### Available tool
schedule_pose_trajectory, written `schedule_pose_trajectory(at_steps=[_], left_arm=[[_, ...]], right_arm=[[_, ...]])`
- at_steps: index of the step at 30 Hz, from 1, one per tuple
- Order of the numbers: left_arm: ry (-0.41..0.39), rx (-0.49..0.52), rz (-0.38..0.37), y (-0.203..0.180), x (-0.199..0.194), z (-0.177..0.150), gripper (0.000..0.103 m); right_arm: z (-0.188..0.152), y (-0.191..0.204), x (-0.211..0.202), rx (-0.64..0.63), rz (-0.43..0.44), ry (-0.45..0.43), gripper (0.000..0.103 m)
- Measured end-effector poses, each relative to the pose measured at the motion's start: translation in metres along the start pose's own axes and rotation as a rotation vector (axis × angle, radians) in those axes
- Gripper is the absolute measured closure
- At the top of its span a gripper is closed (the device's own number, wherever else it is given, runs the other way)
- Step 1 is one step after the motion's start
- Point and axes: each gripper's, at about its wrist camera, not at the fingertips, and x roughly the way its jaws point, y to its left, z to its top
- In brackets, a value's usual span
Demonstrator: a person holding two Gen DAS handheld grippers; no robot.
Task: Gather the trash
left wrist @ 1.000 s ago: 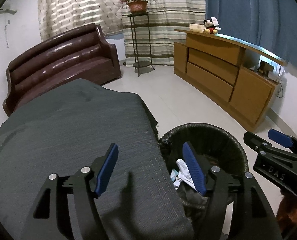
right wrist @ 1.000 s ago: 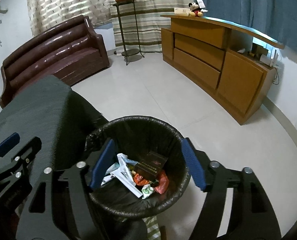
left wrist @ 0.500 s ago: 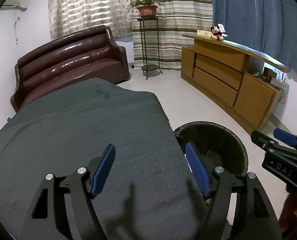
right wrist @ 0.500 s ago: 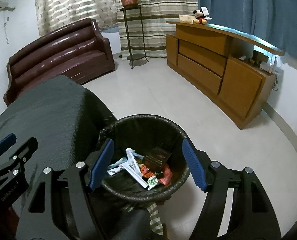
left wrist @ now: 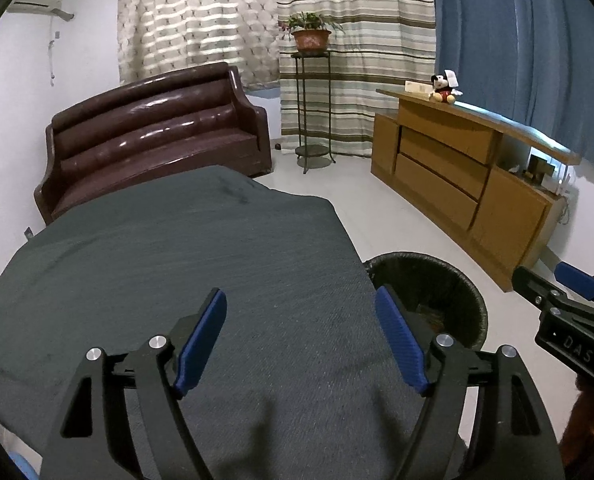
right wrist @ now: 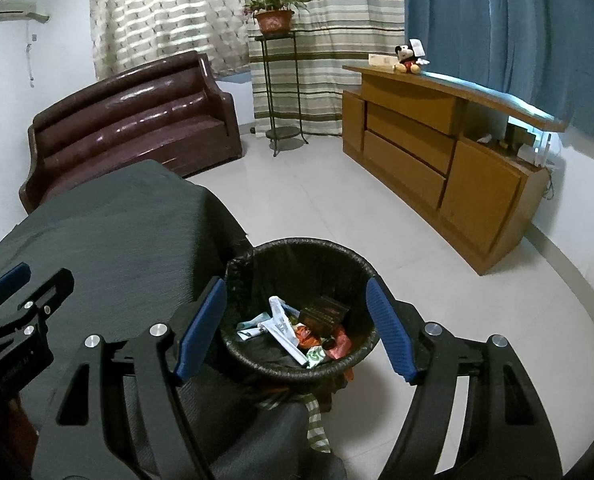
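Note:
A black-lined trash bin [right wrist: 361, 276] stands on the floor beside the table; it holds trash [right wrist: 293, 328]: white wrappers, a dark box, red and green scraps. My right gripper [right wrist: 297, 320] is open and empty above the bin. My left gripper [left wrist: 301, 336] is open and empty above the dark grey tablecloth [left wrist: 177, 264]. The bin [left wrist: 457, 280] shows at the table's right edge in the left wrist view, its contents mostly hidden. Each gripper shows at the edge of the other's view.
A brown leather sofa [left wrist: 153, 132] stands behind the table. A wooden sideboard [left wrist: 457, 176] with a plush toy [left wrist: 443, 88] runs along the right wall. A plant stand [left wrist: 311, 108] stands by the curtains. Pale tiled floor [right wrist: 437, 280] surrounds the bin.
Both grippers have risen and pulled back. The left gripper moved left, from over the bin's edge to over the tablecloth. Both stay open and empty.

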Motion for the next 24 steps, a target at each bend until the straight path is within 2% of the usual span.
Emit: schedule_pose_trajectory(at_steps=[24], left_arm=[[0.0, -0.001, -0.01, 0.0013, -0.0003, -0.004, 0.028]], right_arm=[[-0.0035, 0.0042, -0.0078, -0.003, -0.004, -0.018, 0.032]])
